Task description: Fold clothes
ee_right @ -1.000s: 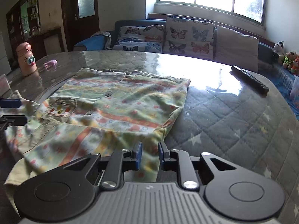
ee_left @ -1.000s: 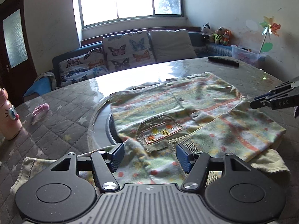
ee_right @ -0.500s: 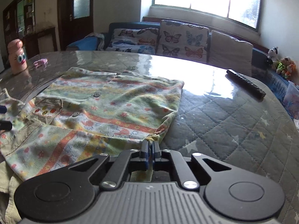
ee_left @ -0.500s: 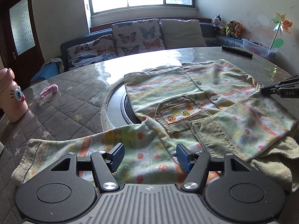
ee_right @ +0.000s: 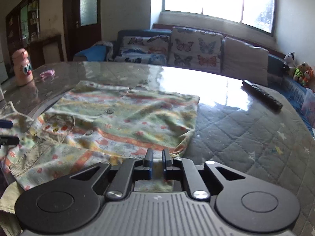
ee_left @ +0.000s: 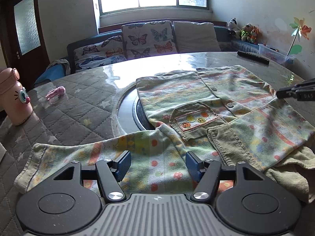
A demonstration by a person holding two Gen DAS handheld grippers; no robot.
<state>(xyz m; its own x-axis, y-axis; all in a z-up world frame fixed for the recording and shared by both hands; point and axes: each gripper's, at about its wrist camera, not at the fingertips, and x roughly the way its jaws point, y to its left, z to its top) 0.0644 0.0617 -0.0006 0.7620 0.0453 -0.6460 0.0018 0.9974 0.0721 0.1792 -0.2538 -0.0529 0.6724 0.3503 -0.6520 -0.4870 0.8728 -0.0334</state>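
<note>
A child's striped, dotted shirt (ee_left: 216, 90) with a corduroy pocket lies spread on the round table. One sleeve (ee_left: 94, 151) stretches to the left, just under my left gripper (ee_left: 156, 163). That gripper is open, its blue pads wide apart above the sleeve. My right gripper (ee_right: 157, 157) pinches the shirt (ee_right: 128, 114) at its near hem. Its jaws are opening slightly, with cloth still between the pads. The right gripper's tip (ee_left: 295, 93) also shows at the shirt's right edge. The left gripper's fingertips (ee_right: 6, 131) show at the far left.
A pink bottle (ee_left: 14, 98) and a small pink toy (ee_left: 56, 93) stand on the left of the quilted table (ee_right: 246, 137). A black remote (ee_right: 261, 95) lies at the far right. A glass turntable rim (ee_left: 126, 114) sits under the shirt. A sofa with butterfly cushions lies beyond.
My right gripper closed on the shirt's near hem, and the cloth there has wrinkled upward. The left gripper drew back and left, so the outstretched sleeve now lies under it.
</note>
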